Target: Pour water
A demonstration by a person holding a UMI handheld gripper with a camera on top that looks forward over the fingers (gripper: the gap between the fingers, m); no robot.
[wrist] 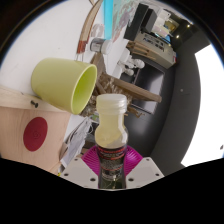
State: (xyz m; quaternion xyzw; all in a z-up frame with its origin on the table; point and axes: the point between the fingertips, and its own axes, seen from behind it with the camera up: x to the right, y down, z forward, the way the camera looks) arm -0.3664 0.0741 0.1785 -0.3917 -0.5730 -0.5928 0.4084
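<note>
Bottle (111, 125), pale with a white cap, is held upright between the pink pads (112, 155) of the hand-held gripper (112, 160), which is closed on its base. Just beyond it to the left, a yellow-green cup (63, 84) is seen tilted on its side over the white bench (25, 45), beside a cardboard box (35, 130).

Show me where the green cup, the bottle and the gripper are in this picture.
green cup (62, 84), gripper view, on its outer side wall.
bottle (111, 118), gripper view, on its pale body, between the fingers.
gripper (111, 160), gripper view, midway between the fingertips.
</note>
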